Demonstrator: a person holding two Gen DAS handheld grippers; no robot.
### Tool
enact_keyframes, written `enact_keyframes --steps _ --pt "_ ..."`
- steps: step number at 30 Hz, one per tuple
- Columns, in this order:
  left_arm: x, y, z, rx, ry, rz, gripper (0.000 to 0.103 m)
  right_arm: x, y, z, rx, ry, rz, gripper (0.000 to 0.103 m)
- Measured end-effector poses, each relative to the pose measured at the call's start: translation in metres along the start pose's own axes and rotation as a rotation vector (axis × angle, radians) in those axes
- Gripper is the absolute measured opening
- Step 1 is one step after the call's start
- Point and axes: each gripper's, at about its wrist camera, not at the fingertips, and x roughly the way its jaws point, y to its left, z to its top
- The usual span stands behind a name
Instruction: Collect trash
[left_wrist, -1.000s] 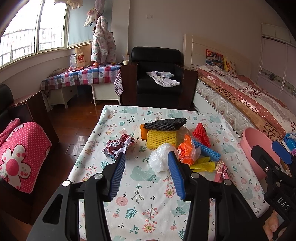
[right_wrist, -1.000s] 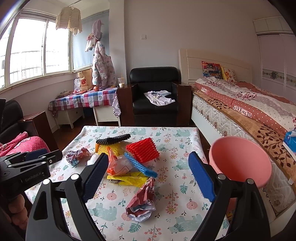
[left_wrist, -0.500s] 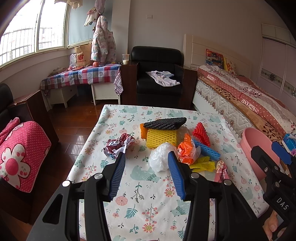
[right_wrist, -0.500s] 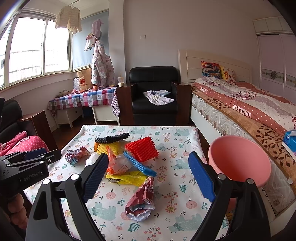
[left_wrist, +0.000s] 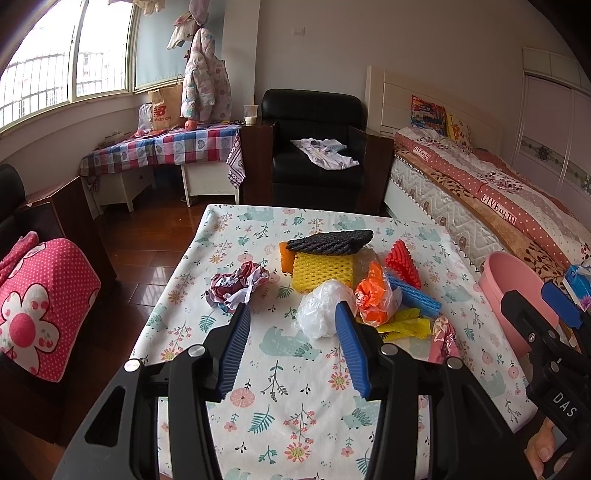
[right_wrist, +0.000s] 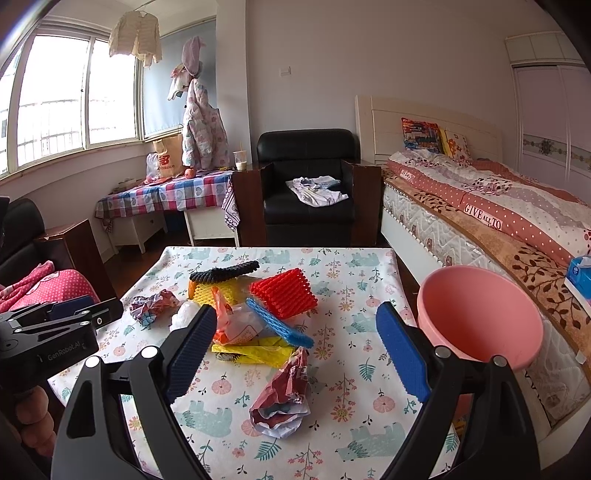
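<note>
Trash lies piled on the floral tablecloth (left_wrist: 280, 373): a white plastic bag (left_wrist: 319, 308), a crumpled paper wad (left_wrist: 236, 288), black (left_wrist: 330, 240), yellow (left_wrist: 321, 271), red (right_wrist: 284, 291) and blue (right_wrist: 277, 325) foam nets, an orange bag (left_wrist: 373, 299), a yellow wrapper (right_wrist: 258, 350) and a red crumpled wrapper (right_wrist: 284, 395). My left gripper (left_wrist: 292, 307) hovers open just short of the white bag, holding nothing. My right gripper (right_wrist: 295, 308) is open wide above the red wrapper, also holding nothing. A pink bin (right_wrist: 480, 317) stands at the table's right edge.
A bed (right_wrist: 498, 236) runs along the right, close behind the bin. A black armchair (left_wrist: 314, 155) stands beyond the table's far end. On the left are a wooden floor (left_wrist: 147, 258), a pink dotted cushion (left_wrist: 40, 302) and a checked side table (left_wrist: 166, 147).
</note>
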Motion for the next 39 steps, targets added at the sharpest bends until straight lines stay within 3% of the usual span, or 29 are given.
enact_keyframes --steps 21,30,39 --pt "0.012 -0.002 -0.017 -0.006 0.007 -0.019 0.047 0.010 -0.001 -0.006 0.003 0.047 -0.001 0.089" --pt "0.031 0.029 -0.023 -0.062 0.041 -0.059 0.047 0.020 -0.004 -0.010 0.003 0.078 0.013 0.088" --pt "0.062 0.057 -0.022 -0.088 0.080 -0.022 0.047 0.036 -0.003 -0.017 -0.006 0.126 0.036 0.080"
